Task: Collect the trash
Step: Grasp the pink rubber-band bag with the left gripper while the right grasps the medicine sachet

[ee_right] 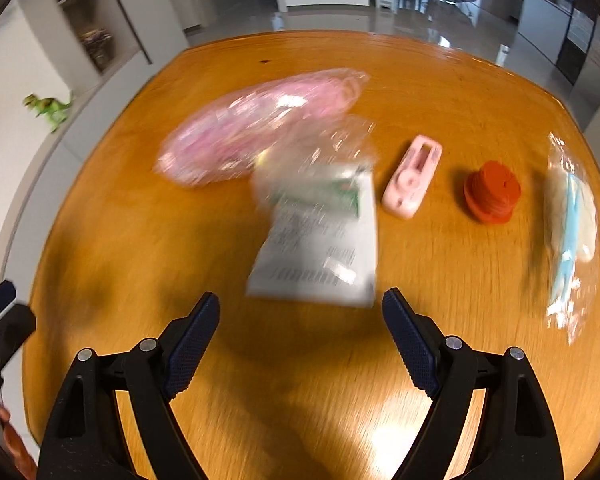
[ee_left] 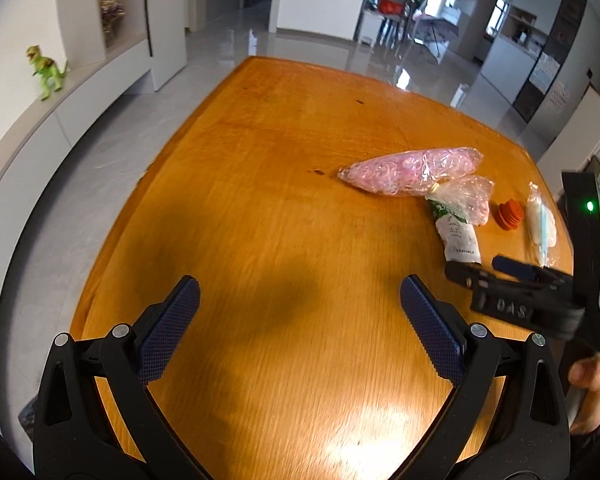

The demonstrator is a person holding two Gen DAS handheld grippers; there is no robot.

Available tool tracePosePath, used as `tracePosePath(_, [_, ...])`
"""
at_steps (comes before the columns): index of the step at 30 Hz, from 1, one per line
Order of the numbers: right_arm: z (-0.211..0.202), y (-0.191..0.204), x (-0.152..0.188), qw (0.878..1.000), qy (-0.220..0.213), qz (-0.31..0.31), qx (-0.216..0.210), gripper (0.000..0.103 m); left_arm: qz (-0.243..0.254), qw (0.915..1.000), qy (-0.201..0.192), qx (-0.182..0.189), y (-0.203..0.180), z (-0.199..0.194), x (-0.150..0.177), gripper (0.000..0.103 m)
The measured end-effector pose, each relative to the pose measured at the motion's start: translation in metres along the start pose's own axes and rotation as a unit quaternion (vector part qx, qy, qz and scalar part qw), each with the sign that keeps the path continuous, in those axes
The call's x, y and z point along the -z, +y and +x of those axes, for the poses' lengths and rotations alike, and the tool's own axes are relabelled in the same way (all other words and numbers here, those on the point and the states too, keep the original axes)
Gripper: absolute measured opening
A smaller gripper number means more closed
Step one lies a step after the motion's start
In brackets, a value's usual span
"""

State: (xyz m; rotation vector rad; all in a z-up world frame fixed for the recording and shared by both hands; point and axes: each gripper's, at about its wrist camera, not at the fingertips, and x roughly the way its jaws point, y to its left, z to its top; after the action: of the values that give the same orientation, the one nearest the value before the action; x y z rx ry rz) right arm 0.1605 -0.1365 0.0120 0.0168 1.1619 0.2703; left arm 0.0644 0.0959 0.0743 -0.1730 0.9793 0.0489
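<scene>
Wooden table (ee_left: 260, 200), round-edged, orange-brown. Left gripper (ee_left: 300, 304): jaws spread wide, nothing between them, over bare tabletop. Right gripper (ee_right: 300, 312): jaws likewise spread wide and empty, just short of the white printed packet (ee_right: 320, 248). Packet lies partly under a crumpled clear wrapper (ee_right: 316, 148), which touches a long clear bag of pink bands (ee_right: 256, 128) behind it. To the right, in a row and apart: pink plastic case (ee_right: 412, 178), orange ridged cap (ee_right: 492, 192), clear bag holding a light-blue item (ee_right: 572, 216). Green toy dinosaur (ee_left: 46, 70) on the wall ledge, well apart from the table.
</scene>
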Motion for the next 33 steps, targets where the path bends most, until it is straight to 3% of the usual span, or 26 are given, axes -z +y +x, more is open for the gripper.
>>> tracePosePath(4, [0.016,0.007,-0.018,1.000,0.010,-0.002,0.009,0.085,0.022,0.9997,0.014,0.000,-0.010,0.016,-0.020,0.097])
tracePosePath(6, [0.019,0.012,-0.022,0.999,0.011,-0.016,0.031,0.075,0.040,0.9990,0.020,-0.002,-0.018,0.023,-0.031,0.097])
tracePosePath(7, [0.019,0.015,-0.023,0.999,0.004,-0.030,0.043,0.063,0.046,0.9987,0.022,-0.003,-0.023,0.026,-0.035,0.097])
tracePosePath(9, [0.018,0.017,-0.022,0.999,0.006,-0.045,0.030,0.054,0.068,0.9973,0.029,-0.005,-0.030,0.033,-0.045,0.097])
tracePosePath(11, [0.012,0.015,-0.018,0.998,0.008,-0.054,0.017,0.035,0.091,0.9954,0.030,-0.012,-0.040,0.038,-0.051,0.097])
tracePosePath(20, [-0.012,-0.020,0.015,0.998,0.021,-0.033,-0.045,0.030,0.164,0.9857,0.031,-0.024,-0.085,0.074,-0.079,0.097])
tracePosePath(26, [-0.019,-0.039,0.027,0.999,0.016,-0.017,-0.049,0.030,0.211,0.9760,0.039,-0.040,-0.112,0.109,-0.086,0.097])
tracePosePath(27, [-0.021,-0.040,0.030,0.999,0.015,-0.017,-0.049,0.030,0.214,0.9752,0.039,-0.044,-0.115,0.113,-0.085,0.092])
tracePosePath(28, [-0.022,-0.040,0.031,0.999,0.015,-0.017,-0.049,0.030,0.214,0.9749,0.040,-0.046,-0.117,0.115,-0.083,0.068])
tracePosePath(29, [-0.023,-0.041,0.033,0.999,0.014,-0.018,-0.047,0.030,0.207,0.9758,0.056,-0.042,-0.116,0.122,-0.080,0.051])
tracePosePath(33, [-0.026,-0.044,0.041,0.998,0.011,-0.018,-0.051,0.030,0.191,0.9795,0.059,-0.026,-0.111,0.119,-0.071,0.034])
